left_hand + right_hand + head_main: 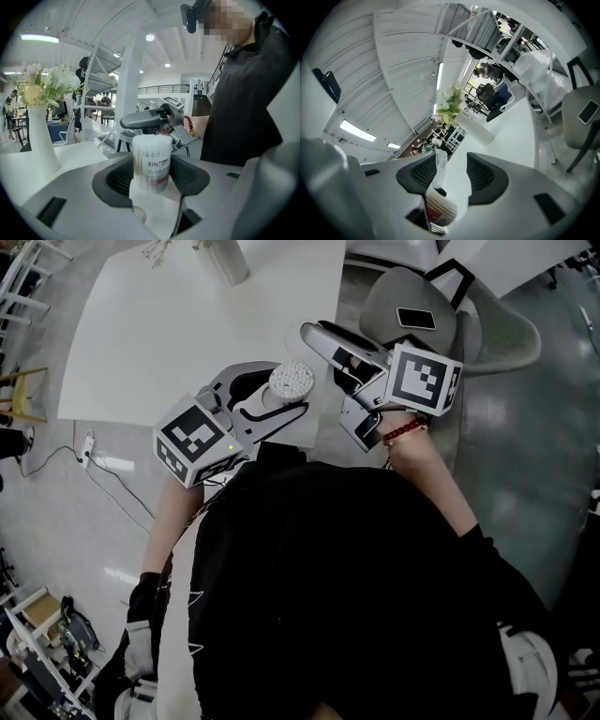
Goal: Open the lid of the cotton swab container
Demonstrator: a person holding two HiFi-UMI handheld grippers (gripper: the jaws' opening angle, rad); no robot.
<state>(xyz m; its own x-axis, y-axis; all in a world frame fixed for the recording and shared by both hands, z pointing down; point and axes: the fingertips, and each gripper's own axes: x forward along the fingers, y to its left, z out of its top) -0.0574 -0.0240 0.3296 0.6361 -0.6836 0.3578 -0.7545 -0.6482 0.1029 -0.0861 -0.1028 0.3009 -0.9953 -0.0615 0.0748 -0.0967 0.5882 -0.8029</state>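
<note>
Left tool [151, 174] gripping upright cotton swab container [151, 159], right tool [452, 174] just beside, clamping clear lid [439, 169], right wrist [412, 442] bent inward

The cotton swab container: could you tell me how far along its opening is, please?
Done: the container, clamped upright in the left gripper, shows bare swab tips. In hand: the clear lid sits between the right gripper jaws. Left: apparently nothing but setting it down.
</note>
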